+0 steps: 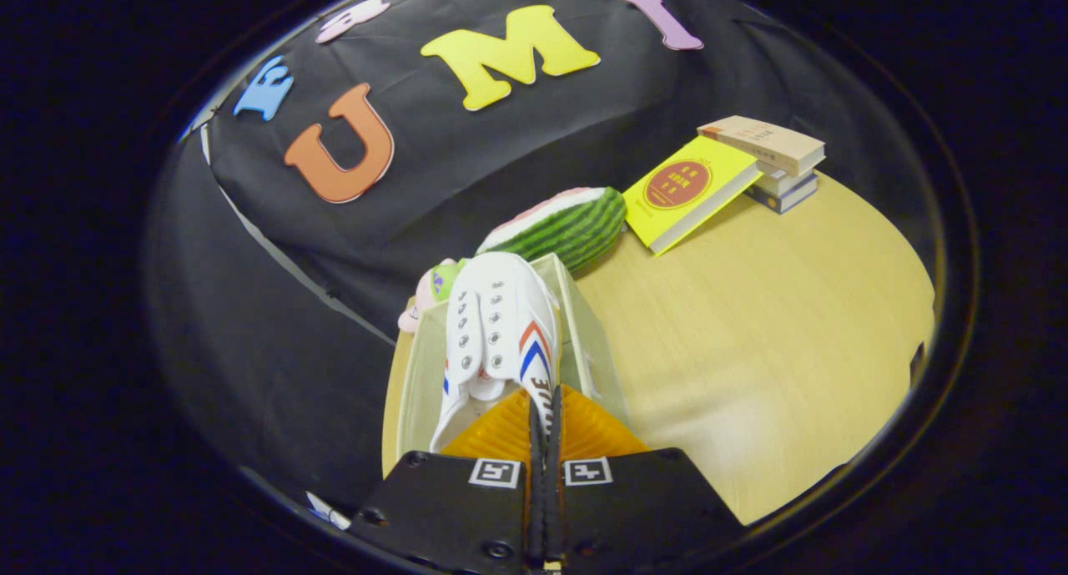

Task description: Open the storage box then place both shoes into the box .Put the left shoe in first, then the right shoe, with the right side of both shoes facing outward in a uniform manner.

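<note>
Gripper (543,408): fingers are brought together to a narrow slit, and the side wall of a shoe's heel collar is pinched between them; the shoe is held.

Shoe (501,329): white canvas sneaker with metal eyelets, no laces seen, red and blue stripes on the side. It is held just ahead of the fingers, toe pointed away, and hangs above the storage box; whether the sole touches the box cannot be told.

Storage box (584,341): pale, translucent, rectangular, standing open directly under the shoe on the wooden table (751,333). Its far wall is seen beyond the shoe's toe, its side walls to either side of the shoe.

Soft toy (430,295): pink and green, lodged just beside the box's far left corner; partly hidden by the shoe.

Watermelon-slice cushion (571,224): striped green rind, pink face, laid just beyond the box's far wall.

Yellow book (688,191): placed beyond the box to the right, propped on a slant against a stack of books (772,162).

Black cloth wall (275,249): hung behind the box and the table.
</note>
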A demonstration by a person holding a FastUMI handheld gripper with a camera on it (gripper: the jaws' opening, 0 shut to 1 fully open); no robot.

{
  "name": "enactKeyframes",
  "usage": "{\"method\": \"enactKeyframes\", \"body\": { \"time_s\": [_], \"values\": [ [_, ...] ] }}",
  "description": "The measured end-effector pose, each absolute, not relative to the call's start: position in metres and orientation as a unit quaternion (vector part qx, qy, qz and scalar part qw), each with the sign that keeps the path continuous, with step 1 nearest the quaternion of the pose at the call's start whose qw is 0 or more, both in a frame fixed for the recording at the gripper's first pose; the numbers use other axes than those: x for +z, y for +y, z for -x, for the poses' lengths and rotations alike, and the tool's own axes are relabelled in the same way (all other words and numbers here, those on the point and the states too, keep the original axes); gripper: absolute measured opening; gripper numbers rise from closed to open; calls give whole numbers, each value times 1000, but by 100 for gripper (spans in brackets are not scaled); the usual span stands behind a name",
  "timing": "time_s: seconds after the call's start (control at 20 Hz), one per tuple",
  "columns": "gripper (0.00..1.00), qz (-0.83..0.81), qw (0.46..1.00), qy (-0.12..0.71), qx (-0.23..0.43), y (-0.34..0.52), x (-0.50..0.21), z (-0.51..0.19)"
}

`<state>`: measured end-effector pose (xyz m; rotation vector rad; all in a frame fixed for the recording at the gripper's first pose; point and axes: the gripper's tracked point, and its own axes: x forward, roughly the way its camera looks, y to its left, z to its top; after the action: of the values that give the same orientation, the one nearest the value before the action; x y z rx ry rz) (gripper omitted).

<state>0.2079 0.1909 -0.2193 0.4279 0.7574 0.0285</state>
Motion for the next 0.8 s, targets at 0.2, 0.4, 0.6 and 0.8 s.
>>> {"method": "enactKeyframes", "body": {
  "time_s": [0.2,0.4,0.6,0.8],
  "values": [
    [58,-211,931,298,30,191,-198,-211],
    [100,-164,951,261,10,173,-177,-205],
    [100,-149,959,241,13,162,-159,-194],
    [100,-112,973,203,-4,137,-135,-181]
  ]
}}
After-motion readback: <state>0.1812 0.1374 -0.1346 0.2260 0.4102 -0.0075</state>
